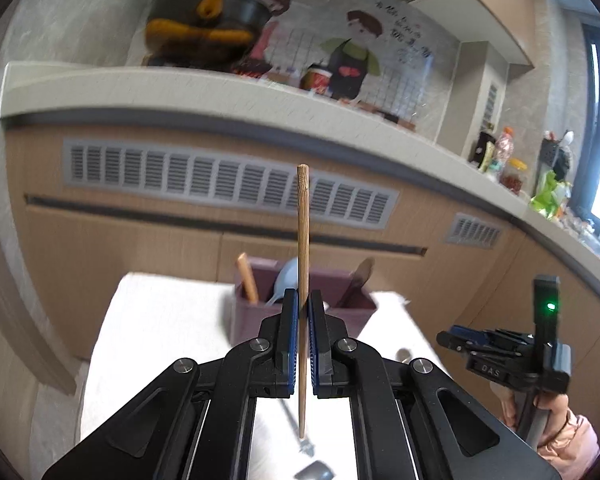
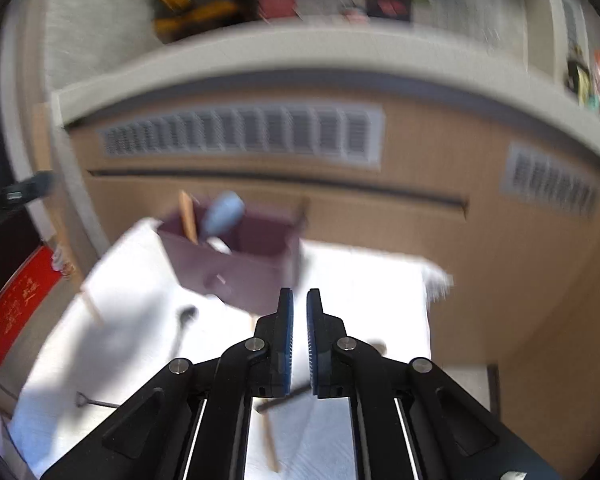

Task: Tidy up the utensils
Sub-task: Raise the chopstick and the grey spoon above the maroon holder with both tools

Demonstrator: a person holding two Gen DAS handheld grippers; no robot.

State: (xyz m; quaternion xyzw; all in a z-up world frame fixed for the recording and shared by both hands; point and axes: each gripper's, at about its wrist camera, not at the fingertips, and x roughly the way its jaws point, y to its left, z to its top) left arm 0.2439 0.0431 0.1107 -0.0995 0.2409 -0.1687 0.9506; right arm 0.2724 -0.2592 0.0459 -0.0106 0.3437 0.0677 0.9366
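My left gripper (image 1: pixel 303 300) is shut on a wooden chopstick (image 1: pixel 303 240) and holds it upright above the white table (image 1: pixel 160 320), just in front of the mauve utensil holder (image 1: pixel 252 320). The holder contains a wooden stick (image 1: pixel 247 282), a light blue spoon (image 1: pixel 286 276) and a wooden spoon (image 1: pixel 360 276). My right gripper (image 2: pixel 300 300) is empty, its jaws nearly closed with a narrow gap, in front of the holder (image 2: pixel 236 264). It also shows in the left wrist view (image 1: pixel 452 338). A dark spoon (image 2: pixel 184 320), a chopstick (image 2: pixel 269 440) and a dark utensil (image 2: pixel 96 402) lie on the table.
A kitchen counter (image 1: pixel 220 92) with wooden cabinets and vents (image 1: pixel 228 178) runs behind the table. A dark pot (image 1: pixel 208 24) with orange handles, jars and bottles (image 1: pixel 504 160) stand on it. A red item (image 2: pixel 20 300) lies left of the table. The right wrist view is blurred.
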